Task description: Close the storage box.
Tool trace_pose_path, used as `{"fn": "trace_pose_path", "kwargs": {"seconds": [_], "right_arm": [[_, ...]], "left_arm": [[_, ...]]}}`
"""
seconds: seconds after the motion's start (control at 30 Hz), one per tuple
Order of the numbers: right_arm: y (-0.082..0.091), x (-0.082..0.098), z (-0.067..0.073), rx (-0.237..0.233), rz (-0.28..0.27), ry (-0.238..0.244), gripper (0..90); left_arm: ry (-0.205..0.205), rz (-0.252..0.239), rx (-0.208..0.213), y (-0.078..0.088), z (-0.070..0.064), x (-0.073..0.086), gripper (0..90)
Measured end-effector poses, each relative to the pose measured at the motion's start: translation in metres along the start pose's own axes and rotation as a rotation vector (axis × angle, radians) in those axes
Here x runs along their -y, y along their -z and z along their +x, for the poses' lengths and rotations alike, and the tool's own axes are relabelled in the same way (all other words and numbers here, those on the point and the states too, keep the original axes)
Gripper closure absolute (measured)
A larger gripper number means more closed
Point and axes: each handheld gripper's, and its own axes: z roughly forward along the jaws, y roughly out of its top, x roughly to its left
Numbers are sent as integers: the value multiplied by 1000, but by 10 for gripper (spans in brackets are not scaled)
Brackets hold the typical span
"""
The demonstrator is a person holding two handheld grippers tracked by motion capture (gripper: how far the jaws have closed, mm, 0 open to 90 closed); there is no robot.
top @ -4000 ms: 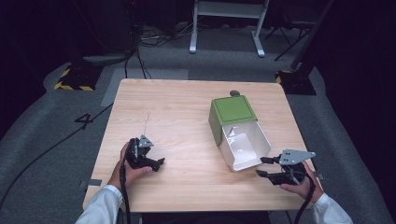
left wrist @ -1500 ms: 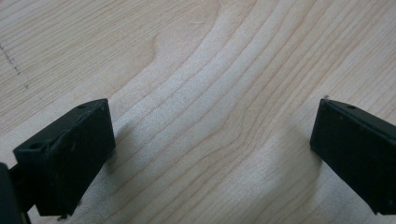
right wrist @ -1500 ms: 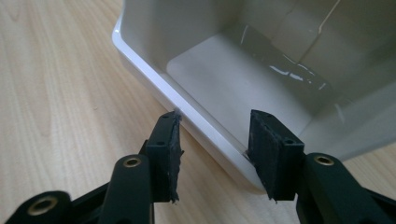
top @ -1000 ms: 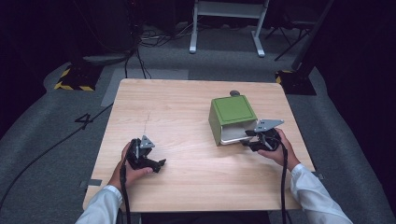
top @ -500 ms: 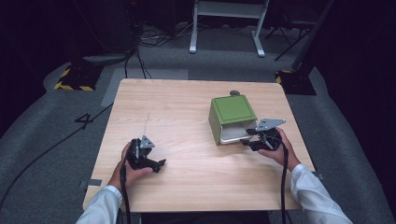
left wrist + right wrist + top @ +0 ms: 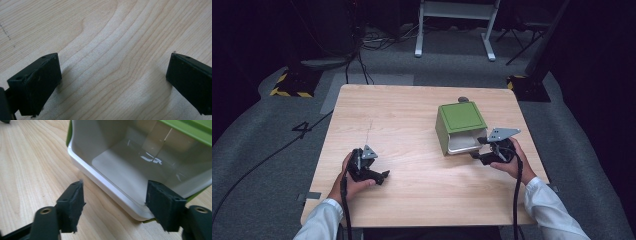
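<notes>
A green box (image 6: pixel 460 125) with a white drawer (image 6: pixel 464 143) is seen on the right half of a light wooden table (image 6: pixel 422 110), and it serves as the landmark here. The drawer is pulled partly out of the side of the box that faces the person, and its white, glossy inside (image 6: pixel 140 162) is seen bare in the right gripper view. A small dark object (image 6: pixel 463 99) lies on the table just behind the box; what it is cannot be told.

The right gripper (image 6: pixel 480 155) is held just beside the drawer's front, on the person's side of the box, by the right hand (image 6: pixel 512 162). Its jaws are spread wide and nothing is clamped between them; in its own view the drawer's white front rim (image 6: pixel 110 190) runs across the gap, with one jaw over bare wood and the other at the drawer's corner. Whether that jaw touches the rim cannot be told.

The left gripper (image 6: pixel 379 176) is held well apart from the box, toward the table's left near part, by the left hand (image 6: pixel 349 182). Its jaws are likewise wide apart over bare wood grain, and nothing is held.
</notes>
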Motion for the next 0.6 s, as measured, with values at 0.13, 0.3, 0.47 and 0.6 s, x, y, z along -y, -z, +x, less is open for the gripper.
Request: {"fn": "trace_pose_path", "kwargs": {"seconds": [0.13,0.3,0.47,0.6], "right_arm": [[2,-1,4,5,11,10,230],[3,-1,8,32,31,25,200],[8,0,10,36,26,24,189],[13,2,12,45,21,24,189]], "left_arm": [[0,0,0,0,0,0,2],[-4,0,-2,0,0,0,3],[-4,0,9,0,-1,1,2],[-4,0,9,0,-1,1,2]]}}
